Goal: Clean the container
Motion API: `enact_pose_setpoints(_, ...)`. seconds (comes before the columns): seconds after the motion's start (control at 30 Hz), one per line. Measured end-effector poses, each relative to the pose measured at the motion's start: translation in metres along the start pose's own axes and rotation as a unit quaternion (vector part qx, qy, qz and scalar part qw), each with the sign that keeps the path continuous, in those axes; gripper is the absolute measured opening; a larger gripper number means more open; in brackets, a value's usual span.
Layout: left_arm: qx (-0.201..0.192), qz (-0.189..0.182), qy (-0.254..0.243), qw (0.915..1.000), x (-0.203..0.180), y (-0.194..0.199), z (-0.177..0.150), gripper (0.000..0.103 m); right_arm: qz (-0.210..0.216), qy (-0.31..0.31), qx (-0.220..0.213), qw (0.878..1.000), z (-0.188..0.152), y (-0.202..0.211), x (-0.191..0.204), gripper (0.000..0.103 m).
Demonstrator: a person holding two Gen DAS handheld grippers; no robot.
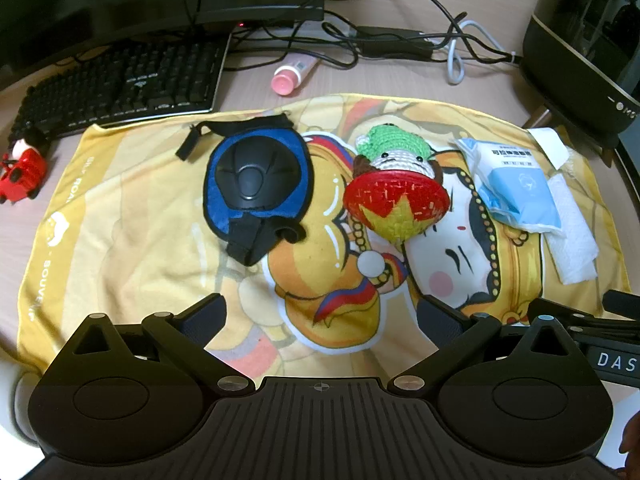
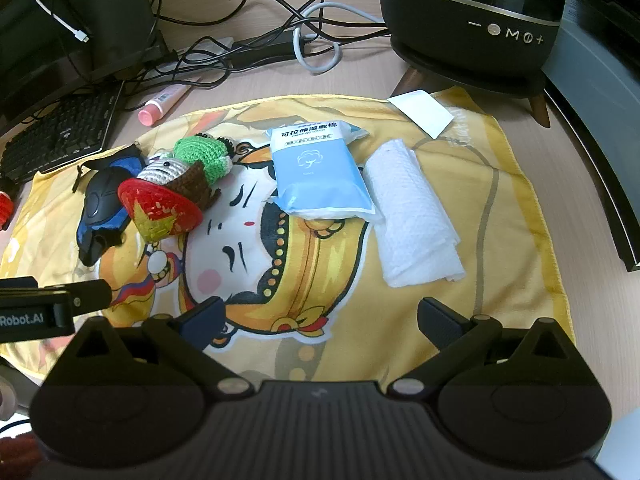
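A red cone-shaped container (image 1: 396, 200) (image 2: 160, 210) with a yellow star lies on its side on a yellow cartoon towel (image 1: 132, 220) (image 2: 512, 208), propped against a crocheted green doll (image 1: 394, 146) (image 2: 196, 156). To its right lie a blue pack of cotton wipes (image 1: 516, 184) (image 2: 320, 168) and a folded white wipe (image 1: 572, 232) (image 2: 412, 216). My left gripper (image 1: 320, 320) hangs open over the towel's near edge, well short of the container. My right gripper (image 2: 320, 322) is open too, nothing between its fingers, with the white wipe just ahead.
A blue and black knee pad (image 1: 256, 176) (image 2: 100, 204) lies left of the container. Behind the towel are a black keyboard (image 1: 120, 84), a pink tube (image 1: 294, 74) (image 2: 164, 106), tangled cables (image 1: 400, 36) and a dark appliance on wooden legs (image 2: 472, 20). A red toy (image 1: 22, 172) sits far left.
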State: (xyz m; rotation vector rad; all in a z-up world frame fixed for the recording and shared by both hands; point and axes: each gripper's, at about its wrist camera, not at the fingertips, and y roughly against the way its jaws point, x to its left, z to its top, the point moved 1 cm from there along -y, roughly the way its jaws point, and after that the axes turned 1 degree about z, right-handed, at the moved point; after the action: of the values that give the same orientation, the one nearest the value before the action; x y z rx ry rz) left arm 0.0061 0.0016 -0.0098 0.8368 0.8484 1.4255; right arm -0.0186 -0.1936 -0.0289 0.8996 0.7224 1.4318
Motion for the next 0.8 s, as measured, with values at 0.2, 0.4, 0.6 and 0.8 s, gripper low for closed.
enact_pose_setpoints(0.2, -0.001, -0.001, -0.001, 1.0, 0.0009, -0.0017, -0.0002, 0.103, 0.0, 0.0, 0.0, 1.0, 0.0004, -0.001, 0.0005, 0.103)
enact_pose_setpoints(0.4, -0.001, -0.002, -0.001, 1.0, 0.0004, -0.0023, 0.0006, 0.103, -0.001, 0.002, 0.001, 1.0, 0.0009, -0.0012, 0.0016, 0.103)
enact_pose_setpoints(0.6, 0.001, -0.005, -0.002, 1.0, -0.0014, -0.0041, 0.0038, 0.103, -0.003, 0.002, 0.003, 1.0, 0.0016, -0.0026, 0.0003, 0.103)
enact_pose_setpoints(0.8, 0.006, -0.005, -0.003, 1.0, -0.0065, -0.0068, 0.0059, 0.103, -0.004, 0.002, 0.006, 1.0, 0.003, -0.005, -0.0024, 0.103)
